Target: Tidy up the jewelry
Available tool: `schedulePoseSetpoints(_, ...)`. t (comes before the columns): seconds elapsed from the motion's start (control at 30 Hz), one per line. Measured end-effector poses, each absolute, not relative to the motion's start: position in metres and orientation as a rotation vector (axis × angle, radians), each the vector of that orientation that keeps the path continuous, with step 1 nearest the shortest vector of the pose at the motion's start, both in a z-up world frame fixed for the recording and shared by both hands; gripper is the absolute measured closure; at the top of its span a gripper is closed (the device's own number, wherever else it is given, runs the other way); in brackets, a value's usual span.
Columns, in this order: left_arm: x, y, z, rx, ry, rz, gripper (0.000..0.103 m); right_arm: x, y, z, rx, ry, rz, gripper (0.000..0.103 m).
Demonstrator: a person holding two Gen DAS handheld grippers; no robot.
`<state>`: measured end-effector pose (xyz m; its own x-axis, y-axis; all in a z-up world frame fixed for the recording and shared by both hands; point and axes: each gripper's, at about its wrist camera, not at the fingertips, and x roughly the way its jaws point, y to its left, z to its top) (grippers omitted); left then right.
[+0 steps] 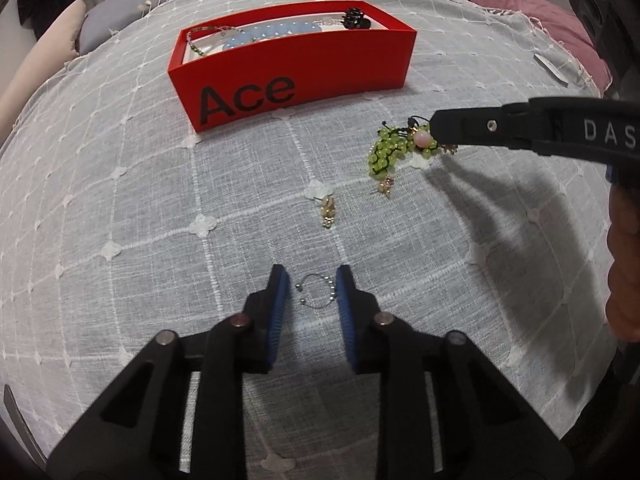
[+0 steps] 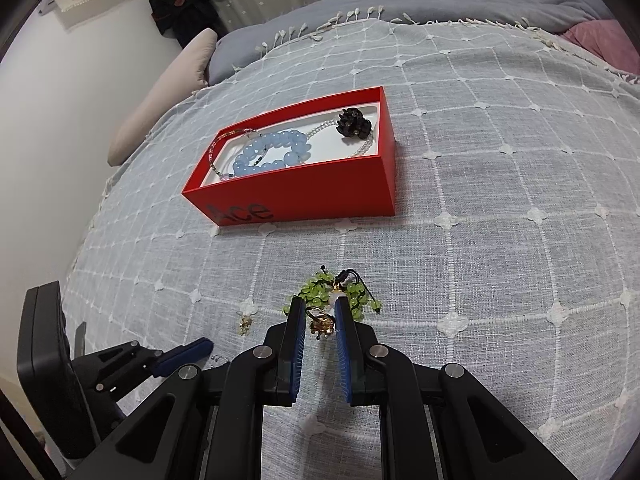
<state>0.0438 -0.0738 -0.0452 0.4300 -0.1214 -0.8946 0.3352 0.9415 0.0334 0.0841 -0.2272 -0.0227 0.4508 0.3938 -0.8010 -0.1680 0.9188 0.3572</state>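
Note:
A red "Ace" box (image 1: 304, 76) (image 2: 320, 196) on the bed holds a blue bead bracelet (image 2: 272, 152), thin chains and a dark clip (image 2: 354, 122). My left gripper (image 1: 312, 282) is open with a thin silver ring (image 1: 316, 292) lying between its fingers on the cloth. My right gripper (image 2: 320, 312) is open around a gold ring (image 2: 322, 322), beside a green bead bracelet (image 2: 332, 292) (image 1: 390, 150). In the left wrist view the right gripper (image 1: 436, 128) reaches in from the right. A small gold earring (image 1: 328, 212) (image 2: 245, 325) lies between them.
A grey cloth with a white grid (image 1: 160, 220) covers the bed. A pink blanket (image 1: 528, 12) lies at the far right, a beige pillow (image 2: 160, 96) and a white wall at the left. The left gripper (image 2: 176, 358) shows at the lower left of the right wrist view.

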Motion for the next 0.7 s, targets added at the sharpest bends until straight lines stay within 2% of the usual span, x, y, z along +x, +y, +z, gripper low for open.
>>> schedulePoseSetpoints(0.17, 0.041, -0.065, -0.041, 0.193, 1.087, -0.296, 0.085, 0.084, -0.228, -0.020, 0.245, 1.042, 0.355, 0.088)
schedulePoseSetpoints(0.2, 0.041, -0.062, -0.039, 0.180, 1.085, -0.299, 0.096, 0.084, -0.229, -0.019, 0.247, 1.040, 0.356, 0.088)
schedulePoseSetpoints(0.23, 0.042, -0.060, -0.037, 0.161, 1.089, -0.304, 0.097, 0.084, -0.229, -0.019, 0.248, 1.038, 0.356, 0.088)
schedulePoseSetpoints(0.7, 0.056, -0.020, -0.024, -0.060, 1.092, -0.353, 0.096, 0.083, -0.232, -0.018, 0.254, 1.035, 0.352, 0.088)
